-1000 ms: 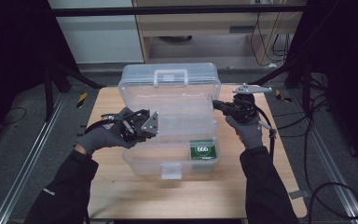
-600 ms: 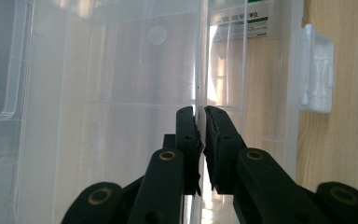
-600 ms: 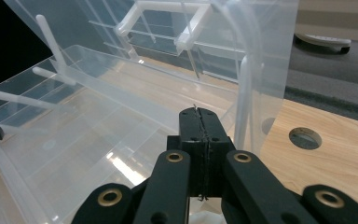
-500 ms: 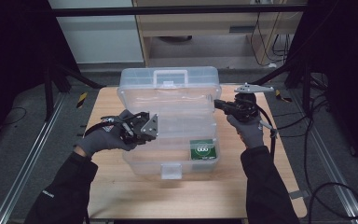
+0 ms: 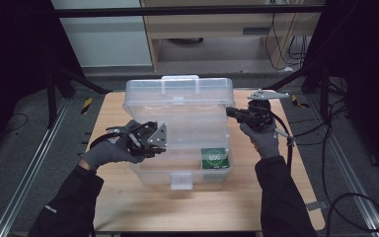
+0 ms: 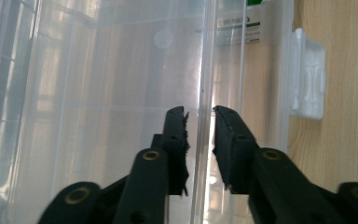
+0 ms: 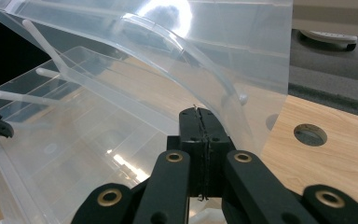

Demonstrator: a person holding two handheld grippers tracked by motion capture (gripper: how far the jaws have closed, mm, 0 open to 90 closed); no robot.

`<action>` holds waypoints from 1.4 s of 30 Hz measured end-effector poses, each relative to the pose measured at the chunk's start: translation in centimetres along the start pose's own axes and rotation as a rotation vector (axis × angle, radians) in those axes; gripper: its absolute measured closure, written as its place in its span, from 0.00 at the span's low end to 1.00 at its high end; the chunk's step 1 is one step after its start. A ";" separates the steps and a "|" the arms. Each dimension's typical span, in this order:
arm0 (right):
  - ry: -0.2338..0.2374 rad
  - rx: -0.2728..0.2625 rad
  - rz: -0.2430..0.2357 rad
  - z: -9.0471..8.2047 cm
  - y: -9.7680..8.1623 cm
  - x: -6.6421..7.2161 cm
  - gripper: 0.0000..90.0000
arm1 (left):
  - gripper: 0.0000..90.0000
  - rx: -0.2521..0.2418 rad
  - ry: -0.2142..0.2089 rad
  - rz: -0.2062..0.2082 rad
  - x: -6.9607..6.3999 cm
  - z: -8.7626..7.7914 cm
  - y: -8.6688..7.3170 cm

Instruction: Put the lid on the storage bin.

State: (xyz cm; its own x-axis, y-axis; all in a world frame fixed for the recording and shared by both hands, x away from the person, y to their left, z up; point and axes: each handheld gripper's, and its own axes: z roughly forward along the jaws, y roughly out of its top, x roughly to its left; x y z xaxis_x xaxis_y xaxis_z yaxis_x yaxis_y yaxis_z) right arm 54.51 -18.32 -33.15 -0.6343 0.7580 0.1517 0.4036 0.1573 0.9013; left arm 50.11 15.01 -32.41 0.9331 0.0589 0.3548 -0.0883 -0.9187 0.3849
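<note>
A clear plastic storage box (image 5: 150, 170) stands on the wooden table with its lid (image 5: 177, 98) raised at the back. My left gripper (image 5: 164, 143) is at the box's left side. In the left gripper view its jaws (image 6: 199, 114) straddle the clear box wall (image 6: 205, 56) with a gap on each side; they have just been opening. My right gripper (image 5: 229, 111) is at the lid's right edge. Seen from the right gripper view, those jaws (image 7: 200, 112) are shut on the thin edge of the lid (image 7: 214, 42).
A green-and-white label (image 5: 213, 158) sits at the box's front right. A white latch (image 5: 181, 180) hangs on the front wall. The tabletop (image 5: 128, 207) has a round hole (image 7: 310, 134) near the right gripper. Cables (image 5: 325, 158) trail off the right side.
The left gripper's jaws have parted from the box wall they were pinching. Both hands and the lid stay about where they were.
</note>
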 end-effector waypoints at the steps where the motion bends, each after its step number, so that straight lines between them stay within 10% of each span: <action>1: -0.003 0.001 -0.001 0.0 0.0 0.0 1.00 | 0.76 -0.010 0.000 -0.010 0.0 0.1 0.0; 12: -0.001 0.006 -0.002 -0.1 0.0 0.1 1.00 | 0.53 -0.130 -0.027 -0.091 -0.3 0.9 -0.3; 42: -0.006 0.023 -0.006 -0.4 0.0 0.1 1.00 | 0.50 -0.386 0.018 -0.333 -0.9 0.2 -1.3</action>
State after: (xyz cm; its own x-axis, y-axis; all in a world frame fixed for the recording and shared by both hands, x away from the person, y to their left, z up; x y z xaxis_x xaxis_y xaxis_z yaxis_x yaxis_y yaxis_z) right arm 54.17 -18.46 -32.93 -0.6329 0.7607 0.1442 0.4149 0.1760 0.8927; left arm 49.46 16.05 -33.35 0.9267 0.3339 0.1727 0.0872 -0.6379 0.7651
